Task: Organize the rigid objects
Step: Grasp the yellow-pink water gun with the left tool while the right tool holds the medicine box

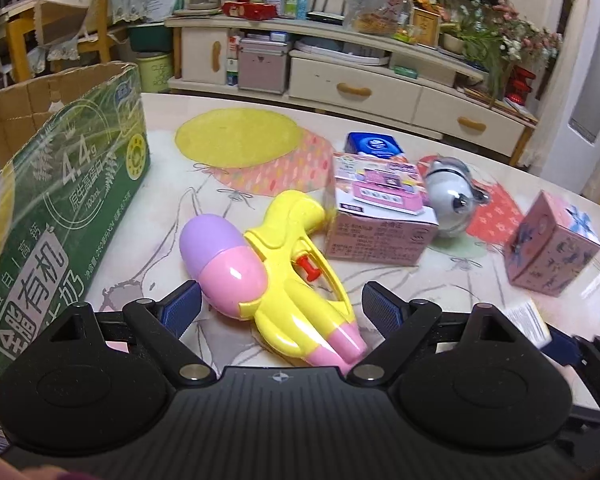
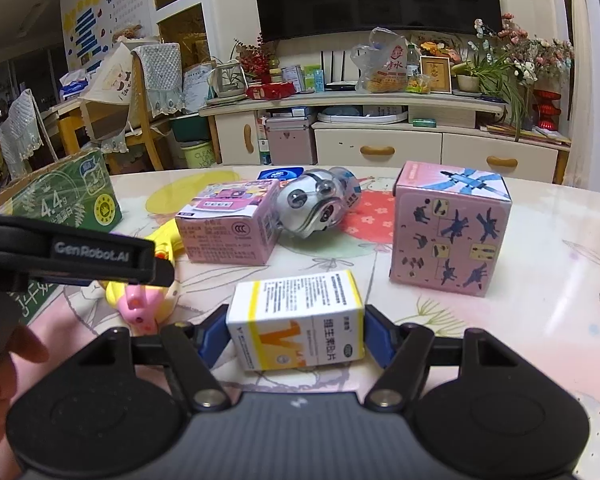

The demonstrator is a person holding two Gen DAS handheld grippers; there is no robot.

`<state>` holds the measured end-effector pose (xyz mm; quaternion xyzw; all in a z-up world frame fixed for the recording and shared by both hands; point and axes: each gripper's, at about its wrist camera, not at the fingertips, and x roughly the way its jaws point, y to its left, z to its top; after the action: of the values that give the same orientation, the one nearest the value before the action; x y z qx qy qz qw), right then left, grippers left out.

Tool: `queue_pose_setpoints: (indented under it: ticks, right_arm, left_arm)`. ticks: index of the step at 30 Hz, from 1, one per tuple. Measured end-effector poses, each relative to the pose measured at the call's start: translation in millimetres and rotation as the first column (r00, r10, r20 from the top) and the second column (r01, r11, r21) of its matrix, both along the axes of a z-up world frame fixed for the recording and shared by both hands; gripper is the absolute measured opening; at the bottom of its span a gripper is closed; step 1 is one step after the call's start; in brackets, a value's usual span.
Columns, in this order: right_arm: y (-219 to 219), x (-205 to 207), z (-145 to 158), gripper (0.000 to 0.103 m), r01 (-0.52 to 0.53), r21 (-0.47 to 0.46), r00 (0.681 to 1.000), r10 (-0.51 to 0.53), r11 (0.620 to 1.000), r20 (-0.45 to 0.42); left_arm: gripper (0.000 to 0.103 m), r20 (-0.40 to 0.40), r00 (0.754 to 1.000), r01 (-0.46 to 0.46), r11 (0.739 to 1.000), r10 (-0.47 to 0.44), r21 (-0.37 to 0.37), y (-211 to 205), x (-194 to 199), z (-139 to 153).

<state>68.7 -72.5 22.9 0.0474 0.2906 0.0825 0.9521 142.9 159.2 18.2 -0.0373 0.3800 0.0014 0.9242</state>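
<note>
On the tabletop (image 1: 480, 288), an open carton (image 1: 72, 184) stands along the left edge. The water gun (image 1: 284, 264) lies beside it, toward the near edge. Behind the gun sits a small box (image 1: 380, 216), with a round robot toy (image 1: 452, 200) touching its right side and a flat pack (image 1: 374, 145) behind it. A taller box (image 1: 552, 244) stands well apart toward the right edge.

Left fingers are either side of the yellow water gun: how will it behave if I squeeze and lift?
The water gun looks like hard, glossy plastic, so probably stiff but slippery. Its rounded purple-pink tank may make it twist. Likely light if empty, though I cannot tell.
</note>
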Motion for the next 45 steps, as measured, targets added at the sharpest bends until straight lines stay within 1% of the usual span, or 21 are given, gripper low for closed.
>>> queue_pose_setpoints:
  ticks: [1, 3, 6, 15, 18, 20, 26, 34, 37, 38, 40, 41, 45]
  right_arm:
    - [0.1, -0.3, 0.7, 0.071, -0.002, 0.0, 1.0, 0.002, 1.0, 0.004]
    - [1.1, -0.9, 2.2, 0.078, -0.007, -0.005, 1.0, 0.007, 1.0, 0.012]
    - [2.2, -1.2, 3.1, 0.081, -0.014, -0.017, 1.0, 0.014, 1.0, 0.023]
    - [2.4, 4.0, -1.8, 0.082, -0.006, -0.02, 1.0, 0.006, 1.0, 0.005]
    - [2.8, 4.2, -2.9, 0.082, -0.005, -0.023, 1.0, 0.005, 1.0, 0.006]
    - [4.3, 4.5, -3.2, 0.082, -0.005, -0.027, 1.0, 0.005, 1.0, 0.004]
    - [3.8, 4.7, -2.4, 0.088, 0.002, -0.036, 1.0, -0.002, 0.999, 0.005]
    - [3.3, 8.0, -2.1, 0.088, 0.012, -0.049, 1.0, -0.012, 0.999, 0.003]
    - [4.8, 8.4, -2.5, 0.084, 0.025, -0.051, 1.0, -0.025, 0.998, 0.004]
    - [4.4, 8.6, -2.8, 0.081, 0.026, -0.05, 1.0, -0.026, 0.998, 0.002]
    - [4.3, 8.6, -3.1, 0.077, 0.025, -0.05, 1.0, -0.025, 0.998, 0.001]
    - [5.0, 8.9, -2.8, 0.068, 0.029, -0.053, 1.0, -0.029, 0.998, -0.001]
    - [4.7, 8.3, -2.9, 0.067, 0.033, -0.057, 0.999, -0.033, 0.998, 0.0]
  left_arm:
    - [0.103, -0.004, 1.0, -0.006, 1.0, 0.006, 0.001, -0.8, 1.9, -1.0]
    - [0.103, -0.014, 1.0, -0.013, 1.0, 0.013, -0.006, -0.4, 6.4, -5.0]
    - [0.103, -0.031, 0.999, -0.024, 1.0, 0.023, -0.01, -1.0, 12.9, -10.7]
    - [0.103, -0.026, 0.998, -0.049, 0.996, 0.051, 0.073, -2.7, 28.8, -19.1]
    - [0.103, -0.02, 0.999, -0.048, 0.995, 0.05, 0.082, -0.4, 29.3, -19.0]
    - [0.1, -0.018, 0.998, -0.058, 0.995, 0.059, 0.086, 0.4, 28.8, -17.3]
    - [0.099, -0.025, 0.998, -0.052, 0.995, 0.055, 0.081, 4.8, 23.5, -15.4]
    - [0.099, -0.029, 0.999, -0.043, 0.995, 0.046, 0.093, 10.3, 9.6, -14.5]
    - [0.099, -0.032, 0.999, -0.036, 0.995, 0.04, 0.097, 9.9, 3.3, -14.0]
    - [0.099, -0.033, 0.999, -0.035, 0.995, 0.038, 0.095, 10.5, 1.3, -13.9]
    - [0.099, -0.035, 0.999, -0.029, 0.995, 0.032, 0.091, 11.5, -2.3, -13.1]
    - [0.099, -0.034, 0.999, -0.025, 0.996, 0.028, 0.09, 12.0, -3.9, -12.4]
    - [0.098, -0.03, 0.999, -0.008, 0.997, 0.01, 0.071, 14.9, -11.6, -8.2]
